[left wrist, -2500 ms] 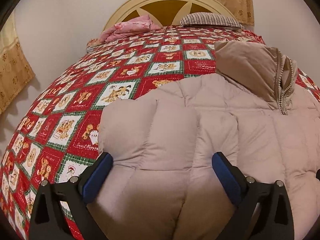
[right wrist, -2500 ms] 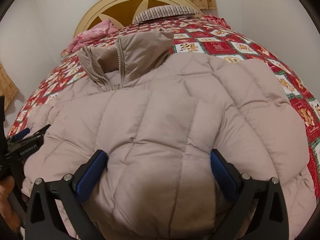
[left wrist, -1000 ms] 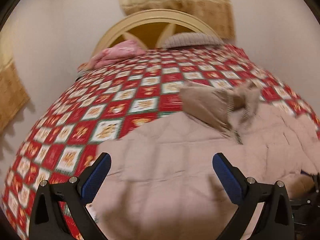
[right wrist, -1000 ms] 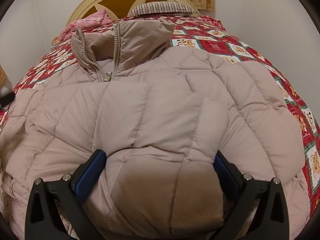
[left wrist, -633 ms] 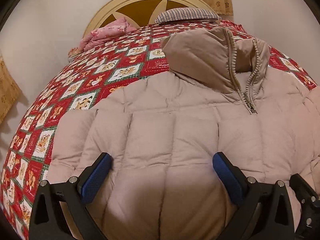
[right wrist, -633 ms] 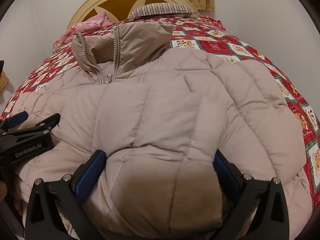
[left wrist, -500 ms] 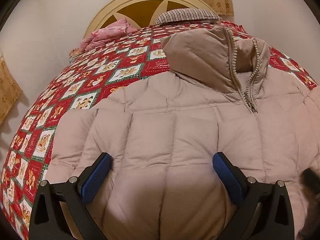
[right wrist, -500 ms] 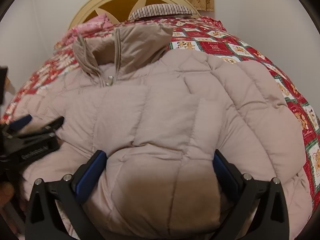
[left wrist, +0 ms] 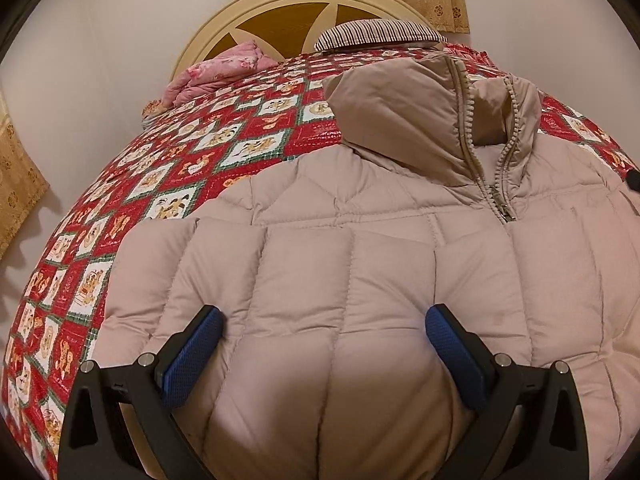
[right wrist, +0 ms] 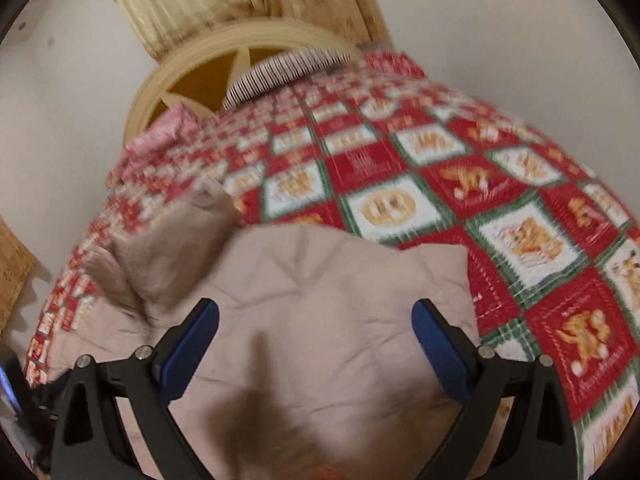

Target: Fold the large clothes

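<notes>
jacket (left wrist: pixel 360 264) on bed (left wrist: pixel 168 184) | collar (left wrist: pixel 420 120) toward headboard (left wrist: pixel 280 12) | pillow (left wrist: pixel 376 34) against headboard

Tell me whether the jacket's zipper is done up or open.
Mostly done up. In the left wrist view the jacket has its zipper closed below the pull, with only the collar parted above it.

Left gripper (left wrist: pixel 324 330): matte black angular frame, two arms splayed in a V, each faced with a blue pad (left wrist: pixel 194 354) of fine cross-hatched texture; paired silver round-headed screws (left wrist: pixel 146 359) atop each arm, triangular cut-outs in the black outer struts. Right gripper (right wrist: pixel 315 326): same black frame, same blue-lined jaws, same silver screws (right wrist: pixel 486 351), seen blurred. No sleeve or cable discernible in either wrist view
</notes>
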A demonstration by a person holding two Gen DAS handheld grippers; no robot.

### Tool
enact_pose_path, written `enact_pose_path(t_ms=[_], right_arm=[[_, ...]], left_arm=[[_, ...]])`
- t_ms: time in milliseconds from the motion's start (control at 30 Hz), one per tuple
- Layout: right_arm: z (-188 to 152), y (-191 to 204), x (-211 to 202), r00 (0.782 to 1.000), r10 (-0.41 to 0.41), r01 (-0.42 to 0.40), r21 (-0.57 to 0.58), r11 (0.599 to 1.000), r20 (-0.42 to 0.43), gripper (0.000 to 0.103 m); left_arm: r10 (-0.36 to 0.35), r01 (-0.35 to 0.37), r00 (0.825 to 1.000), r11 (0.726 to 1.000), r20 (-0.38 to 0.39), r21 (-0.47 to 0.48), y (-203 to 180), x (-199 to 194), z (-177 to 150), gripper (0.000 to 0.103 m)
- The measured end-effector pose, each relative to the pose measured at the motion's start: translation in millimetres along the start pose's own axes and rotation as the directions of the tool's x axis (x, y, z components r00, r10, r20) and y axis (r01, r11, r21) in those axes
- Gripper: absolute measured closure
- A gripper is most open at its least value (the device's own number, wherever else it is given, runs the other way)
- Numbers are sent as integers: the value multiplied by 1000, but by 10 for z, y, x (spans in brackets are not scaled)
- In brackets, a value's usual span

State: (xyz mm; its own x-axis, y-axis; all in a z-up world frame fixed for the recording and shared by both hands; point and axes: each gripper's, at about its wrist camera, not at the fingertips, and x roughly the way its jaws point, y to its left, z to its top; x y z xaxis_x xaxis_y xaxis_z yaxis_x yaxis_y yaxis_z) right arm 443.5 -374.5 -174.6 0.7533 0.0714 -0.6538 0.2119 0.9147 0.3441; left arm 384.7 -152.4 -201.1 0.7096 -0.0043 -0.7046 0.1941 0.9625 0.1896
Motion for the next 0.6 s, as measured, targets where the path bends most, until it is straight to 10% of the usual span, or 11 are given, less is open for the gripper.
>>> enact_pose_path(t_ms=[600], right_arm=[[-60, 105, 278, 982, -164, 153, -109, 982, -92, 0]], left_arm=[[-12, 12, 1000, 1000, 4, -20, 24, -5, -15, 1]])
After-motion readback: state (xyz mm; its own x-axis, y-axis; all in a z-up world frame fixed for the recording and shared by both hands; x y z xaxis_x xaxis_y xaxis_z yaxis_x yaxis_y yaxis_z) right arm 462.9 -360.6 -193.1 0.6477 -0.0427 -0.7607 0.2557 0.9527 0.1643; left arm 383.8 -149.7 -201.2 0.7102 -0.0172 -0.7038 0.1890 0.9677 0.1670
